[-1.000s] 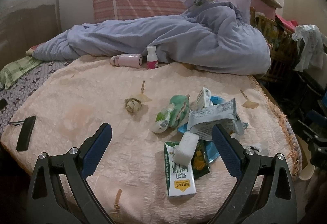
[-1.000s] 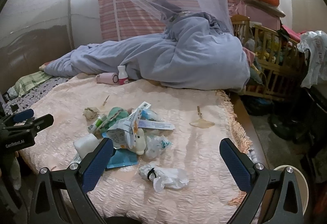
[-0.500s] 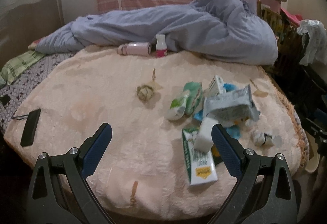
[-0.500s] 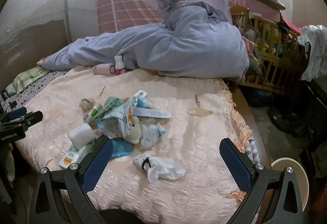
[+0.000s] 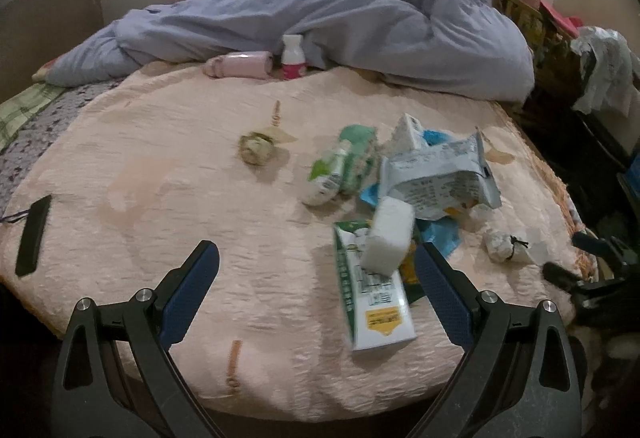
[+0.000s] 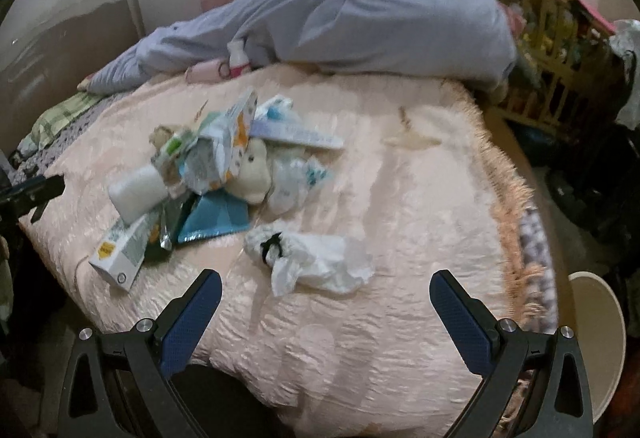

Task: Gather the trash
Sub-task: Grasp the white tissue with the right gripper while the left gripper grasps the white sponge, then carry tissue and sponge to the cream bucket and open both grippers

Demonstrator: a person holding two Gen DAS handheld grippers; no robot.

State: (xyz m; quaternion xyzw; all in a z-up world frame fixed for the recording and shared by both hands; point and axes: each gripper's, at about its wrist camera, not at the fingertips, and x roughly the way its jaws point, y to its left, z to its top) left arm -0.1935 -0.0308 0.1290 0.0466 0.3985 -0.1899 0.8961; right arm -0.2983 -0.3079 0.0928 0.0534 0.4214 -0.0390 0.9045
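Note:
A pile of trash lies on the pink bedspread [image 5: 160,178]: a green-and-white milk carton [image 5: 372,298], a white foam block [image 5: 388,238], a crumpled silver-blue wrapper [image 5: 436,178], a green packet [image 5: 344,162] and a small crumpled ball [image 5: 254,150]. In the right wrist view the same pile [image 6: 208,162] sits left of centre, with a crumpled white tissue bag [image 6: 312,262] nearest. My left gripper [image 5: 316,298] is open and empty above the bed's near edge. My right gripper [image 6: 326,318] is open and empty just before the tissue bag.
A blue-grey quilt [image 5: 340,22] is heaped at the back, with a pink bottle [image 5: 240,64] and a small white bottle [image 5: 292,58] before it. A black remote [image 5: 34,230] lies at the left edge. A white bin [image 6: 596,338] stands right of the bed, near a wooden crib [image 6: 560,50].
Both grippers have risen and tilted down, so the bed and trash pile now sit lower and more central in view. Both stay open and empty.

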